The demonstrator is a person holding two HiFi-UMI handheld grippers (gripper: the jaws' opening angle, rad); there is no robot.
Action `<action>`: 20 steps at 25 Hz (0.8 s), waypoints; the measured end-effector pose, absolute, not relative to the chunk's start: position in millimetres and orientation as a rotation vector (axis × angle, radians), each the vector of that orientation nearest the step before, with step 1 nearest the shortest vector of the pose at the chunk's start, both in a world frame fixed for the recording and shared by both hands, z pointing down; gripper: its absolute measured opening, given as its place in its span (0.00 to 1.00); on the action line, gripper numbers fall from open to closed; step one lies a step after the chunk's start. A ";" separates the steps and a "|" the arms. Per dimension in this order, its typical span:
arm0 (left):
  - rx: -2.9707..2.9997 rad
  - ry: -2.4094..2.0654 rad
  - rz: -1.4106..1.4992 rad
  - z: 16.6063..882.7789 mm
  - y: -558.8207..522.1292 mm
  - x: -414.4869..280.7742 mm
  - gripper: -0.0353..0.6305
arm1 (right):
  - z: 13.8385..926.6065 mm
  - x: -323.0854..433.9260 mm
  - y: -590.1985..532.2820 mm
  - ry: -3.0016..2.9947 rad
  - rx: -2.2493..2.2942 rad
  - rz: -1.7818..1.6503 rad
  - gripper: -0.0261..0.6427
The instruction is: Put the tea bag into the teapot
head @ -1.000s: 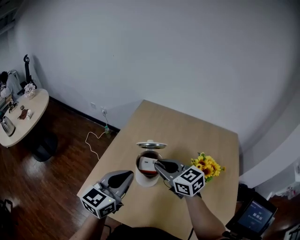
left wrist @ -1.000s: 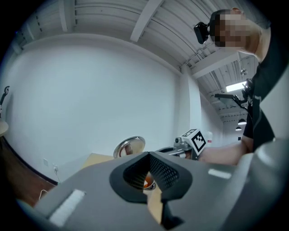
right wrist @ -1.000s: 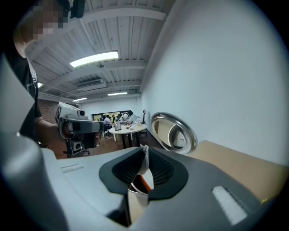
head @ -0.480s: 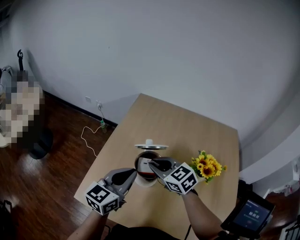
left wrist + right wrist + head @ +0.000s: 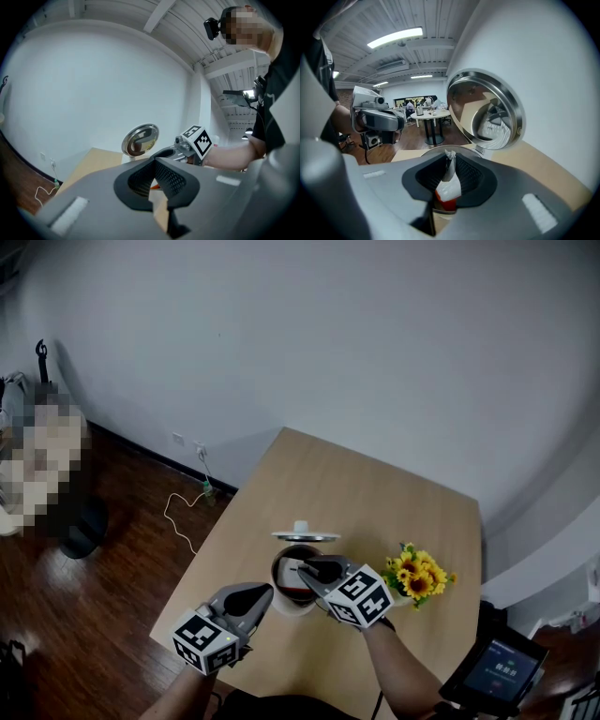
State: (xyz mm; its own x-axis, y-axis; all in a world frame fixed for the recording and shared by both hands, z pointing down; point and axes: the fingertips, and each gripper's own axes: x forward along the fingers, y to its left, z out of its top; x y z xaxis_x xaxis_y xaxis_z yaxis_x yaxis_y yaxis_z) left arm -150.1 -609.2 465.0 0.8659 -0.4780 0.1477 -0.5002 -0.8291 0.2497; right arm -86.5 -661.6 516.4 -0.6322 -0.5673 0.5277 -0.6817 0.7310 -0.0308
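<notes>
- Standing near the front edge of the table, the teapot has its lid raised at the back.
- Right gripper: over the teapot's mouth, jaws clamped on the top of the tea bag.
- Left gripper: just left of the teapot, jaws together, nothing between them.
- Flowers: near the table's right edge.
- Tea bag: hanging from the right jaws at the teapot's open mouth.

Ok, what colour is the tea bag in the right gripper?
White with a red lower part; the tea bag shows best in the right gripper view.
</notes>
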 end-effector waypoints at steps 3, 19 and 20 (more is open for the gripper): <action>2.745 -0.756 0.111 465.5 -606.4 -153.7 0.06 | 519.9 -87.2 -660.4 -2.406 0.924 0.287 0.14; 2.758 -0.774 0.096 465.4 -599.1 -158.9 0.06 | 493.8 -75.2 -641.3 -2.495 0.971 0.250 0.18; 2.767 -0.762 0.095 463.6 -595.6 -156.9 0.06 | 487.2 -73.6 -633.8 -2.518 0.969 0.242 0.18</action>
